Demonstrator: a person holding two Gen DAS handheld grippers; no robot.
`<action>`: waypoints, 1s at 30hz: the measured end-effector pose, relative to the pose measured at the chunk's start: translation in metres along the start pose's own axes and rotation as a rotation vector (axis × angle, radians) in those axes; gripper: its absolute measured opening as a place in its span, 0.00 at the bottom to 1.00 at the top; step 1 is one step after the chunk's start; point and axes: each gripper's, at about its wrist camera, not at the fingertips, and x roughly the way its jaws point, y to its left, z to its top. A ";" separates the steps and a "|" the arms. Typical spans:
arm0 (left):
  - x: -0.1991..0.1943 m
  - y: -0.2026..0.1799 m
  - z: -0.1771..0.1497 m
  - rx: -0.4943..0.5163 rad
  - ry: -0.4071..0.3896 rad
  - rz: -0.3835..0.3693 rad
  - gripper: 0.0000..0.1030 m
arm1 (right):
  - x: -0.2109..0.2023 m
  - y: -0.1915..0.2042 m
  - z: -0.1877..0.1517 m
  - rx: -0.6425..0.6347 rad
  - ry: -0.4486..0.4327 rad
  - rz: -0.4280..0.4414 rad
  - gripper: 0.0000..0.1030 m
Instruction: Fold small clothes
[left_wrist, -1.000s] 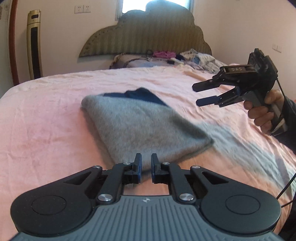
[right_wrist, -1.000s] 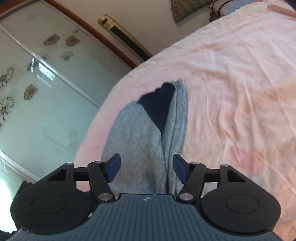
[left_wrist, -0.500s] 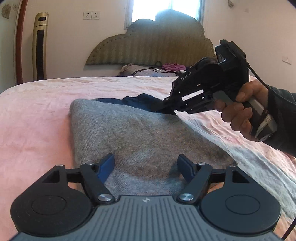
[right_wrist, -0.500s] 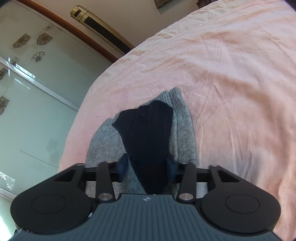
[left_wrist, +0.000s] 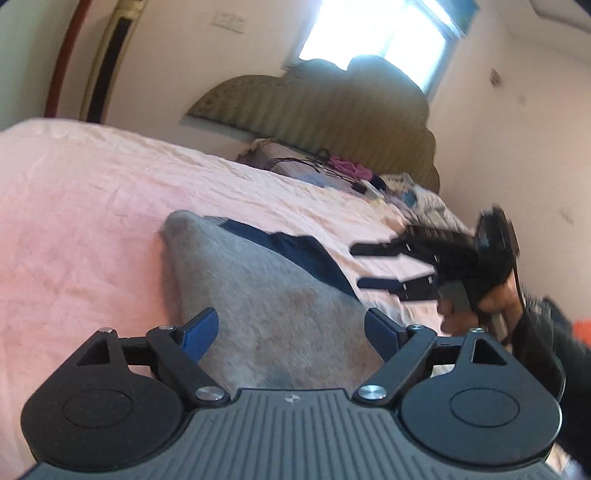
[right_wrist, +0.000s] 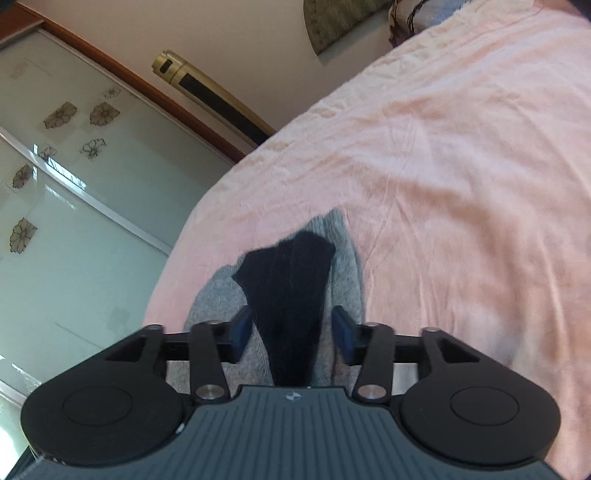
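A folded grey knitted garment (left_wrist: 266, 295) lies on the pink bedsheet (left_wrist: 92, 221), with a dark navy part (left_wrist: 306, 254) along its far edge. My left gripper (left_wrist: 291, 332) hovers over the garment's near end, jaws wide and still opening, with nothing pinched between them. My right gripper (left_wrist: 358, 266), held in a person's hand (left_wrist: 491, 302), is off the garment's right side. In the right wrist view the right gripper (right_wrist: 291, 330) is opening; the navy part (right_wrist: 291, 280) lies loose between its jaws on top of the grey garment (right_wrist: 218, 295).
A padded headboard (left_wrist: 332, 99) stands at the far end of the bed, with a heap of clothes and cables (left_wrist: 351, 173) before it. A gold and black column unit (right_wrist: 214, 96) and glass sliding doors (right_wrist: 74, 184) are beyond the bed's left edge.
My left jaws went from nearly shut to wide apart, and the left view rolled. My right gripper pinched the navy part half a second ago, has let go, and moved away from it.
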 end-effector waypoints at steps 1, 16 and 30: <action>0.009 0.016 0.010 -0.080 0.006 0.019 0.86 | 0.001 -0.004 0.003 -0.001 0.008 -0.016 0.68; 0.098 0.037 0.034 -0.061 0.143 0.229 0.46 | 0.046 -0.028 -0.007 0.096 0.060 0.009 0.23; 0.036 0.023 -0.019 -0.078 0.248 0.090 0.27 | -0.022 0.004 -0.079 -0.073 0.148 -0.028 0.20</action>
